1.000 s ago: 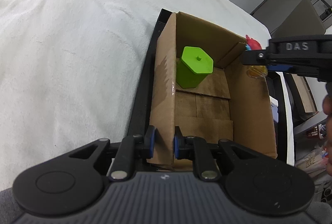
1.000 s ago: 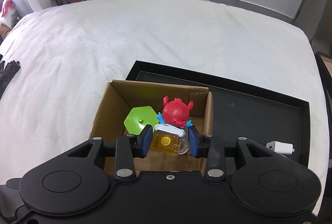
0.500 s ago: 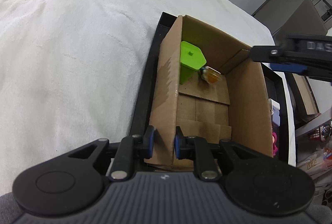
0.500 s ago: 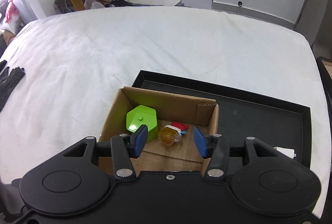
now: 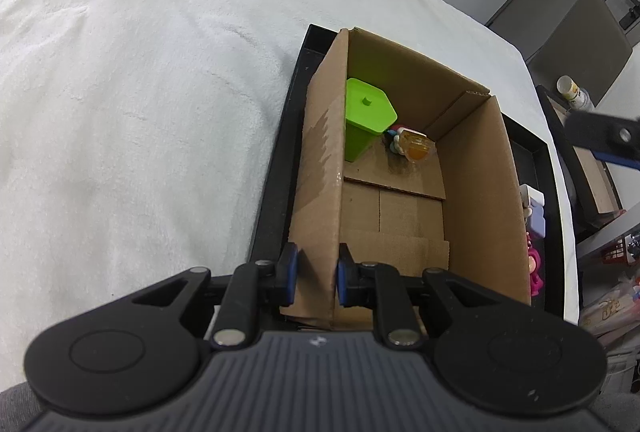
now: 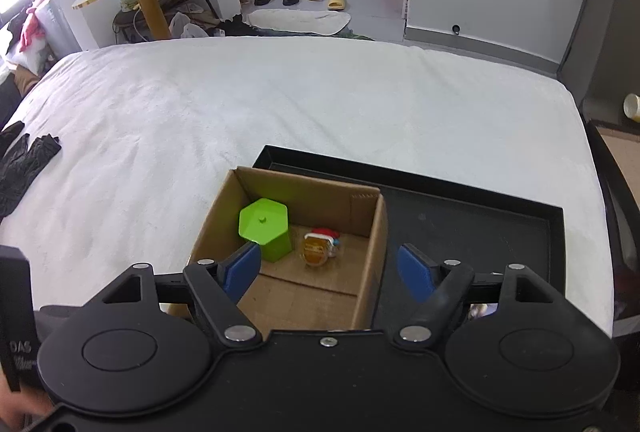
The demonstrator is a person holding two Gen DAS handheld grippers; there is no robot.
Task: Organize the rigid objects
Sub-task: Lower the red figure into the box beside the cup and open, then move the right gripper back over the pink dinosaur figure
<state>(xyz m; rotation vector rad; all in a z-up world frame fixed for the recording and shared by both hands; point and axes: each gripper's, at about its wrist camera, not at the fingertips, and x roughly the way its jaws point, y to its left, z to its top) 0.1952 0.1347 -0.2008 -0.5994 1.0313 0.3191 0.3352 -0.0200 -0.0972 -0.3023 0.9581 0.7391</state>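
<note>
Inside the brown cardboard box (image 6: 362,256): green hexagonal plastic container (image 6: 265,228) and small amber-and-red toy (image 6: 320,246) already dropped, pink toys (image 5: 534,264) on black tray (image 6: 480,220) left; right gripper (image 6: 328,266) just spread, empty; left gripper (image 5: 314,272) clamped on box wall.

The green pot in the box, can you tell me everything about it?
The green pot is a bright lime, six-sided container that looks like smooth plastic. A flat lid with a tiny knob in its middle tops it, and its body narrows downward. It stands upright on the floor of the cardboard box, in a far corner against the side wall. A small toy with an amber, see-through part lies right beside it; whether they touch cannot be told. Nothing is gripping it.
</note>
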